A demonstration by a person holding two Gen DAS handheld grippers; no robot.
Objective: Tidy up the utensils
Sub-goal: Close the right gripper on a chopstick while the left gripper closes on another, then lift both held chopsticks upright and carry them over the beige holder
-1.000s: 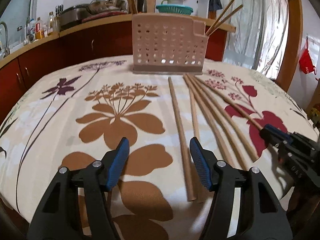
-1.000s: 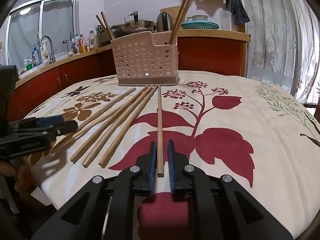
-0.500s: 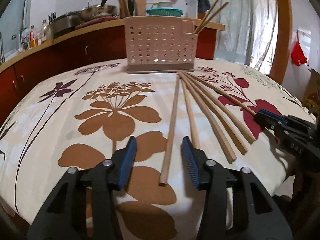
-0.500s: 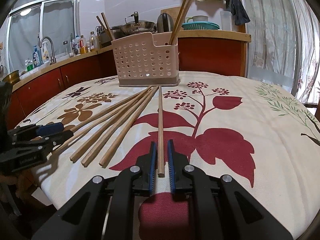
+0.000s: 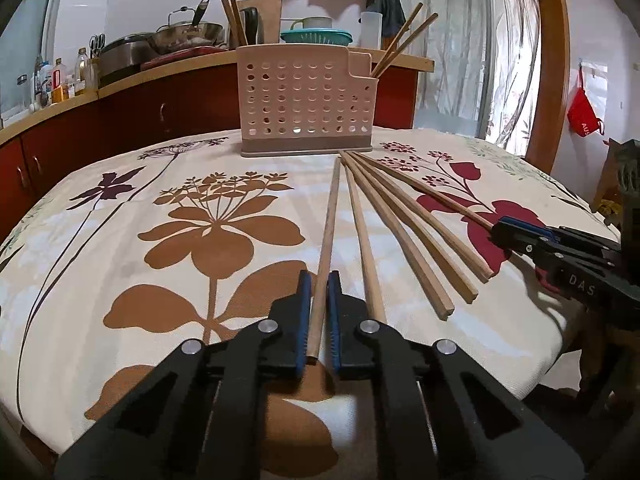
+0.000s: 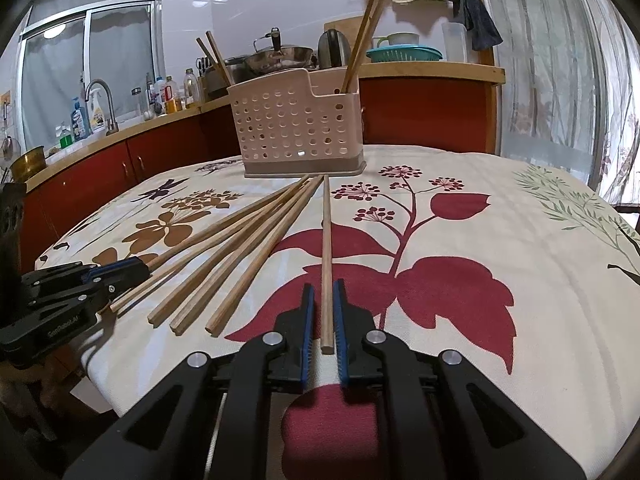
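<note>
Six chopsticks lie fanned on the tablecloth (image 5: pixel 120 216), far tips converging just before the holder (image 5: pixel 306 100). The left gripper (image 5: pixel 319 312) has just closed on the near end of the leftmost chopstick (image 5: pixel 330 216); the right gripper (image 6: pixel 323 314) is clamped on the near end of the rightmost chopstick (image 6: pixel 326 240), well apart from the holder. Judged step: lift. Raise each near end first, keeping its stick clear of the four loose ones (image 5: pixel 404 224). Risk: a thin round stick may pivot between the pads. The holder already has two pairs standing in it.
</note>
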